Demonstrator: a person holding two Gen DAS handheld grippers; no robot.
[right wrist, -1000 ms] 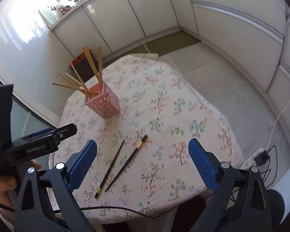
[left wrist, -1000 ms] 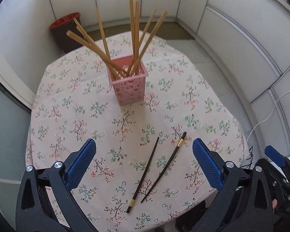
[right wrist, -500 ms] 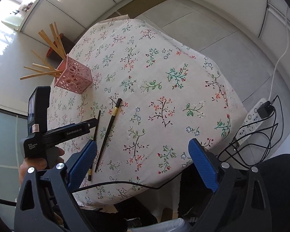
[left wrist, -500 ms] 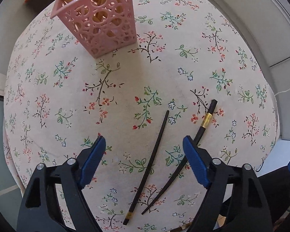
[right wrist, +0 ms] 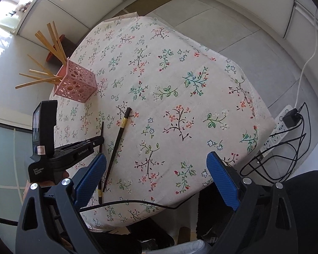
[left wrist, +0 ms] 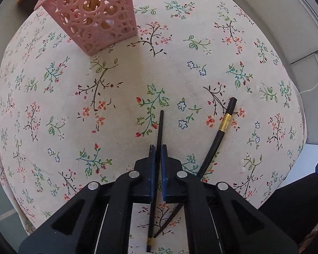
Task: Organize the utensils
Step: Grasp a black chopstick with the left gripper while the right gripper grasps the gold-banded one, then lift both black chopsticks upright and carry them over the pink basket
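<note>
Two black chopsticks lie on the floral tablecloth [left wrist: 120,80]. My left gripper [left wrist: 158,150] points straight down and is shut on the left black chopstick [left wrist: 159,127], whose thin tip sticks out past the pads. The second black chopstick [left wrist: 224,122], with a gold band, lies free just to the right. A pink basket [left wrist: 91,14] with several wooden chopsticks [right wrist: 48,42] stands further back. In the right wrist view my right gripper [right wrist: 155,163] hangs open above the table's near edge, holding nothing, with the left gripper [right wrist: 101,141] and both black chopsticks [right wrist: 119,135] to its left.
The small table's cloth edge [right wrist: 252,97] drops to tiled floor on the right. A power strip with black cables [right wrist: 286,122] lies on the floor there. White cabinets line the walls, and a dark red bin [right wrist: 66,40] stands behind the pink basket [right wrist: 76,84].
My left gripper came down onto the table and its jaws went from wide open to shut on the left black chopstick. The right gripper sank a little and stayed open.
</note>
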